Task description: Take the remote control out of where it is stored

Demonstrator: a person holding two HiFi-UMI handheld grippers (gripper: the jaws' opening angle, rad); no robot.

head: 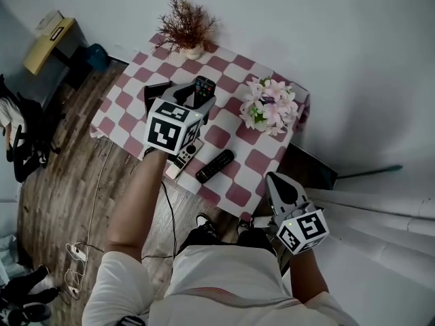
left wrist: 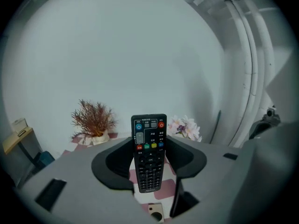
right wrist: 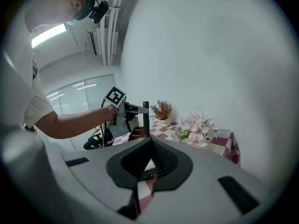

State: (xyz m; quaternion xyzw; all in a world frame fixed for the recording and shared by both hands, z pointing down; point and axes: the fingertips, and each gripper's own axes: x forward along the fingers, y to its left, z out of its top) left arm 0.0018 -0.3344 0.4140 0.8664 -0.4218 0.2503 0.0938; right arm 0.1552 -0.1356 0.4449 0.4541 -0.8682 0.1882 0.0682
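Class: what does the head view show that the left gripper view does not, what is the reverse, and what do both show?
Head view only: a black remote lying flat on the checked table. Left gripper view only: the full keypad of the remote control clamped upright in the left gripper. Both: that remote control, the dried plant and the pink flowers.

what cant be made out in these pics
- Head view: the storage box is mostly behind the left gripper.
- Head view: the upper end of the light remote lies under that gripper.
- Left gripper view: the button print on the held remote is too small to read.
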